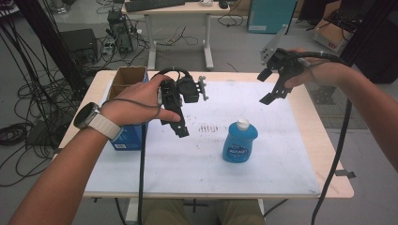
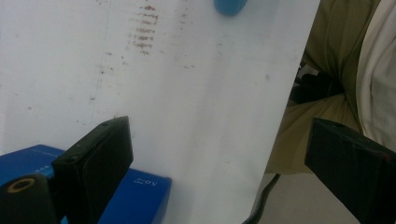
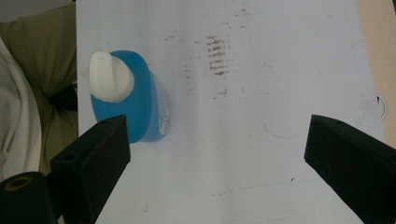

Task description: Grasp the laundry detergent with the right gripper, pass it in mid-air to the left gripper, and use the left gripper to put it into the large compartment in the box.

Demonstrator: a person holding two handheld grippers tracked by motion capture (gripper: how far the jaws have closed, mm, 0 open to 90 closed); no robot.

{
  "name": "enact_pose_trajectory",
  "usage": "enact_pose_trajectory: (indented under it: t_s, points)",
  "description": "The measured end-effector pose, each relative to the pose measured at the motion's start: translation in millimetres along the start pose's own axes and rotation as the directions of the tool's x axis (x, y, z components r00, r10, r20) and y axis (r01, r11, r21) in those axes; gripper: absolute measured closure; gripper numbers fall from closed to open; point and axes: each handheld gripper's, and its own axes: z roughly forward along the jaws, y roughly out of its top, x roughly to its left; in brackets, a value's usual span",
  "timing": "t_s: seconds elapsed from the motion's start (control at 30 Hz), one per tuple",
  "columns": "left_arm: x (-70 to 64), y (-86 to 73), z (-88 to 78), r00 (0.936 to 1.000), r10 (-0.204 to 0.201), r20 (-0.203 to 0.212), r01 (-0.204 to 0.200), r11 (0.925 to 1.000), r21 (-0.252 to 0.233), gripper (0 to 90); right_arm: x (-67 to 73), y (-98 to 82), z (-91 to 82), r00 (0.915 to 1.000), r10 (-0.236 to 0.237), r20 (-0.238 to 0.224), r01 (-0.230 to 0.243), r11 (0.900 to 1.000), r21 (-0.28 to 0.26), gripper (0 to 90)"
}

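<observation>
Bottle (image 2: 229, 6) base alone peeks past left hand-held gripper (image 2: 219, 163).

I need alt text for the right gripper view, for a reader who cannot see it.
A blue bottle with a white cap stands on a white mat, beyond the open right gripper. Brown smudges mark the mat farther off.

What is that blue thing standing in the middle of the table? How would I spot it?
Look at the white mat covering the wooden table. Near its middle, right of some brownish smudges, stands a blue bottle. It is translucent blue with a white cap and upright, unlike the boxy blue carton at the mat's left edge.
</observation>
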Motion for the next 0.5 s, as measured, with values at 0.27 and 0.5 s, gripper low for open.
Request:
enact_pose_trajectory:
  t_s: [0.27,0.5]
  points:
    - [1.0,-0.7,1.1,1.0,0.005,-0.007,-0.005,1.0,-0.003,8.3,8.9,-7.4,2.5,1.0,0.0,-0.005,0.0,1.0,-0.011,6.4]
    - [4.8,1.0,-1.5,0.9969,0.078,-0.009,-0.077,0.9955,0.056,8.4,16.4,-15.1,8.6,0.9998,-0.017,-0.013,0.017,1.0,-0.025,5.9]
